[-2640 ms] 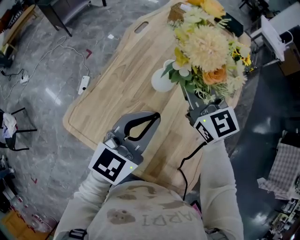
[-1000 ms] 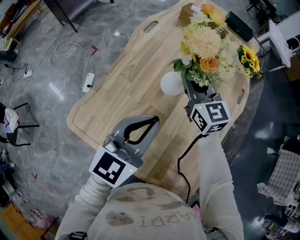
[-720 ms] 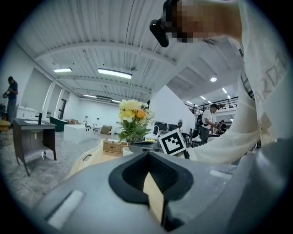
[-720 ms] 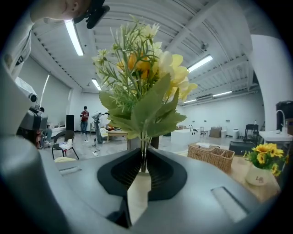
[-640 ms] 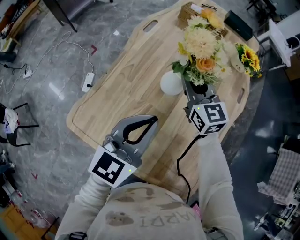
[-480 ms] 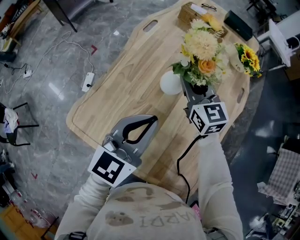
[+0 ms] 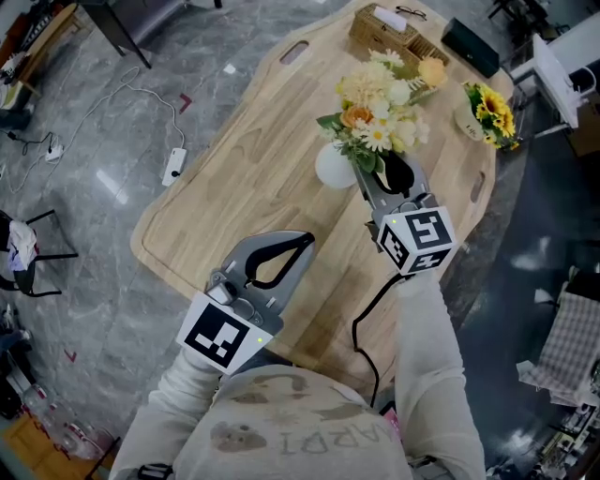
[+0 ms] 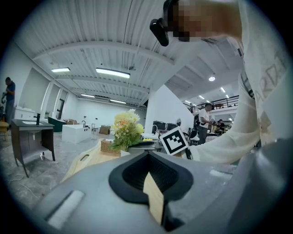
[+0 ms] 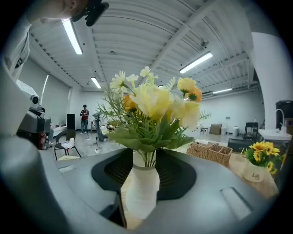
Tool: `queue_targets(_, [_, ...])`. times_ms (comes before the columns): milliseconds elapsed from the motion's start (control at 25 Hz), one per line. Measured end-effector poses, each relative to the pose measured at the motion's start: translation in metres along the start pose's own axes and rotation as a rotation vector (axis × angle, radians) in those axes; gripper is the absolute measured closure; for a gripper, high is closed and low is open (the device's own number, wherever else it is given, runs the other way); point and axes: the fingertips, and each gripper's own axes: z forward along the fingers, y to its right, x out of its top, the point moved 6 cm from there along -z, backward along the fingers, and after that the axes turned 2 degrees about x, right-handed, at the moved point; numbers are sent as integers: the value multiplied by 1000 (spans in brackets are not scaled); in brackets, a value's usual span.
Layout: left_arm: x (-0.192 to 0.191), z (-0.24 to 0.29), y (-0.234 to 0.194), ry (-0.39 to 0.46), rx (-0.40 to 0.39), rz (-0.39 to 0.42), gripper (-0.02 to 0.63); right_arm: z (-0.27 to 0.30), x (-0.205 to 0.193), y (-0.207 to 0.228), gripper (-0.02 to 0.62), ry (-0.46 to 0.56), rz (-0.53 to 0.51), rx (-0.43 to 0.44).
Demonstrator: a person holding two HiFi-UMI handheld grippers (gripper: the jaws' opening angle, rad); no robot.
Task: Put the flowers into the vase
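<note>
A bouquet of yellow, cream and orange flowers (image 7: 375, 108) stands upright with its stems in the round white vase (image 7: 333, 167) on the wooden table (image 7: 234, 178). My right gripper (image 7: 386, 167) sits just on the near side of the vase, open and holding nothing. In the right gripper view the vase (image 9: 143, 187) and the flowers (image 9: 151, 109) show through the gap between the jaws of the right gripper (image 9: 144, 176). My left gripper (image 7: 312, 234) hovers over the table's near part, shut and empty. From the left gripper (image 8: 153, 201) the bouquet (image 8: 126, 130) is seen far ahead.
A wicker basket (image 7: 384, 28) and a black box (image 7: 469, 47) sit at the table's far end. A small pot of sunflowers (image 7: 483, 108) stands to the right of the bouquet. A power strip with its cable (image 7: 169, 167) lies on the floor at the left.
The right gripper carried the bouquet forward and down into the vase, let go of the stems and now stands open just behind it. The left gripper stayed put.
</note>
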Motion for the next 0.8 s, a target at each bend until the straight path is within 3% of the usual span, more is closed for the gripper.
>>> queue_targets(400, [1,-6,12,3,-4,7,604,-8,0,-4,353,-69,-42,-21])
queue_targets(800, [1,-13,17,2,2,12,604,-15,-14,-8,356,-87,25,2])
